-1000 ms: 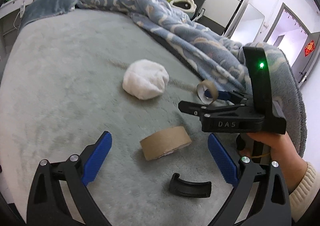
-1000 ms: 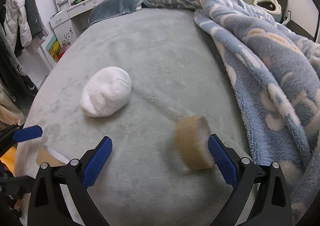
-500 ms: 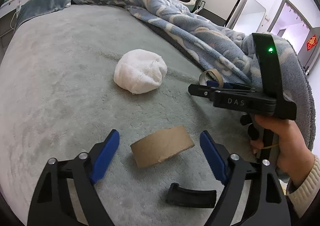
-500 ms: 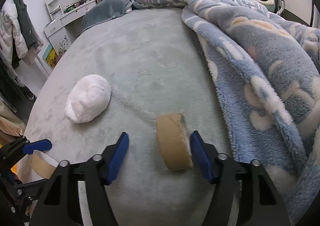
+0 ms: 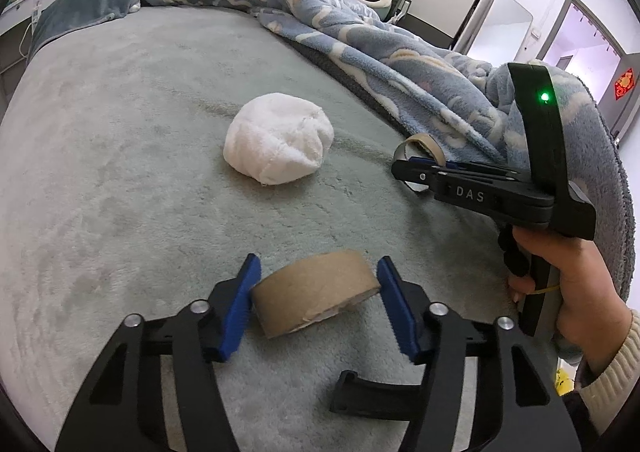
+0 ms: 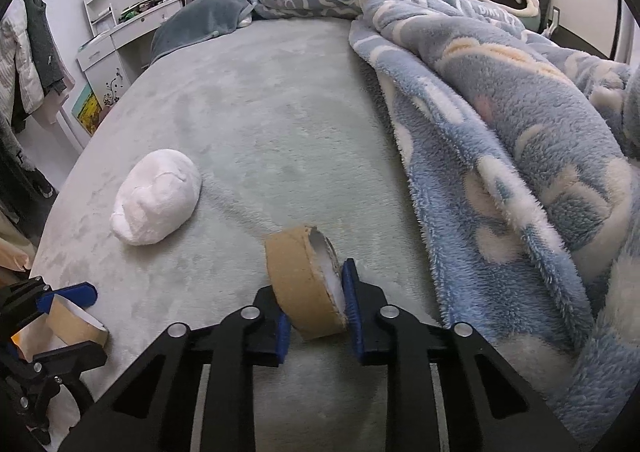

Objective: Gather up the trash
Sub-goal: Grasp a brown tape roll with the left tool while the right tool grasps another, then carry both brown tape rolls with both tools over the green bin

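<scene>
Two brown cardboard tape rings [image 5: 316, 290] [image 6: 306, 286] on grey bedspread.

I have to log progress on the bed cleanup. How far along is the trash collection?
Nothing looks collected yet; no bin is in view. In hand: the left tongs are closing around one cardboard tape roll, and the right tongs are closing on a second roll. Left: lifting both rolls away, then the white fluffy bundle and the black curved piece.

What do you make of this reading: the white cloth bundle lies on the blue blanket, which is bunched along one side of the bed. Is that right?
Not quite. The white cloth bundle lies on the bare grey-green bed cover, apart from the blue blanket; the right wrist view shows the gap. The rest stands: the blanket is bunched along one side of the bed.
</scene>
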Available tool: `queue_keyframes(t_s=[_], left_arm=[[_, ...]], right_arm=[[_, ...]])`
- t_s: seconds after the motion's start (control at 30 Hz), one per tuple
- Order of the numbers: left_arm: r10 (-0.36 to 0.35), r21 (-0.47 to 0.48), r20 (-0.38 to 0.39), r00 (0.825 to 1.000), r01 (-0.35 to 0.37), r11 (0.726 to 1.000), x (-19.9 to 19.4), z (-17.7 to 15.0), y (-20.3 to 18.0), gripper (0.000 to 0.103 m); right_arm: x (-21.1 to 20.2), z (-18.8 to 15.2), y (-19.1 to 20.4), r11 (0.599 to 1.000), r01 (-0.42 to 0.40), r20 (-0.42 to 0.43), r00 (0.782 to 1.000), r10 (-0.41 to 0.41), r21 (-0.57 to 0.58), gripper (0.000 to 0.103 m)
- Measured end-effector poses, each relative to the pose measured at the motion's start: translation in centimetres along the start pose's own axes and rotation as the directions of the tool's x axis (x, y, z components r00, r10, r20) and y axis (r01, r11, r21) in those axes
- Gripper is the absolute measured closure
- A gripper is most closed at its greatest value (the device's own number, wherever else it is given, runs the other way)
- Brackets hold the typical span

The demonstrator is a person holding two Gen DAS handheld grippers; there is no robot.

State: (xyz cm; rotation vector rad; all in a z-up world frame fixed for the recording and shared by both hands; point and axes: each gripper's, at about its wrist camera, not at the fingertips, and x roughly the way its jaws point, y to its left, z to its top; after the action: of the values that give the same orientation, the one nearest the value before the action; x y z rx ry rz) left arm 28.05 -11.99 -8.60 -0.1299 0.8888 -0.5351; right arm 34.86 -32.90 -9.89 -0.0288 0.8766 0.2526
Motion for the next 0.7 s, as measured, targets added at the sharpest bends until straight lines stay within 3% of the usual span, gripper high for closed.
queue_keyframes(t_s=[0.7], left_arm=[[0.023, -0.006, 0.062, 0.998, -0.023, 1.000, -3.4, -0.2, 0.2, 0.043]], right_arm=[[-3.0, 0.2, 2.5, 1.000, -0.007, 0.045, 0.999, 0.008, -0.011, 0.082]])
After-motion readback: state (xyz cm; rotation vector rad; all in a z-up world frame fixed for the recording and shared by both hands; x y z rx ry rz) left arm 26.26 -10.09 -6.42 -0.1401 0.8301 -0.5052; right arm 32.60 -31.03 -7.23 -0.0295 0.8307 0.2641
